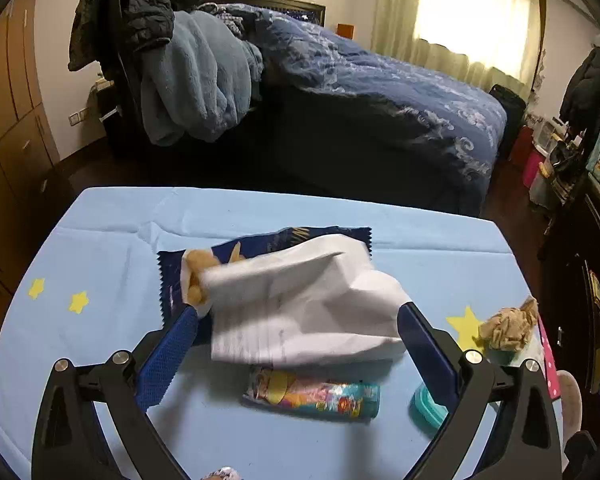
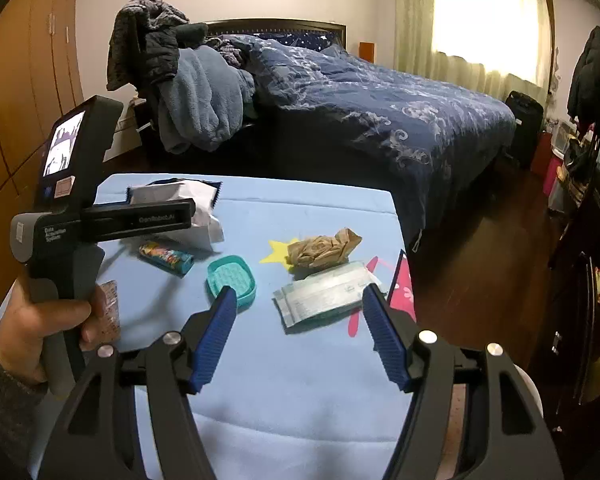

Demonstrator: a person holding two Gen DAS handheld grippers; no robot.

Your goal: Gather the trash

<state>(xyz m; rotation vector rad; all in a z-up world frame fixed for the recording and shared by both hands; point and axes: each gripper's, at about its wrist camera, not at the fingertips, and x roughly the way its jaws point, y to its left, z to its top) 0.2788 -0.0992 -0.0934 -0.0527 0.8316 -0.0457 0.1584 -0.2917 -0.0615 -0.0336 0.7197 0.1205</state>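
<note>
Left tongs [image 1: 296, 310]: spread wide, nothing pinched; blue pads either side of white tissue [image 1: 292, 280], right pad at or touching its edge, left pad just clear of it.
Right tongs [image 2: 300, 291]: partly spread, empty; aimed down at pale green packet [image 2: 324, 292], tips just short of it.

Trash, all on blue tablecloth [image 2: 300, 400]:
- White tissue, loose and puffed, draped over dark blue snack wrapper [image 1: 284, 236].
- Colourful tube wrapper [image 1: 312, 396], just below the tissue.
- Crumpled brown paper [image 2: 324, 252], touching far edge of the green packet.
- Teal lid [image 2: 231, 276], beside left pad of the right tongs.
- Small clear packet [image 2: 110, 308], near edge, behind the person's hand [image 2: 40, 320].

Hazards, judged from present layout:
- Closing on tissue alone: likely to lift without the wrapper beneath, or to drag that wrapper along the cloth.
- Closing too low: cloth pinched with the tissue, whole spread tugged, light pieces shifted.
- Flat green packet: little edge to bite; pads apt to slide over it and push it toward the right edge and the floor.
- Brown paper in contact: likely nudged along with any shove of the packet.
- Both tongs close together above a small table: risk of bumping each other or sweeping the teal lid aside.
</note>
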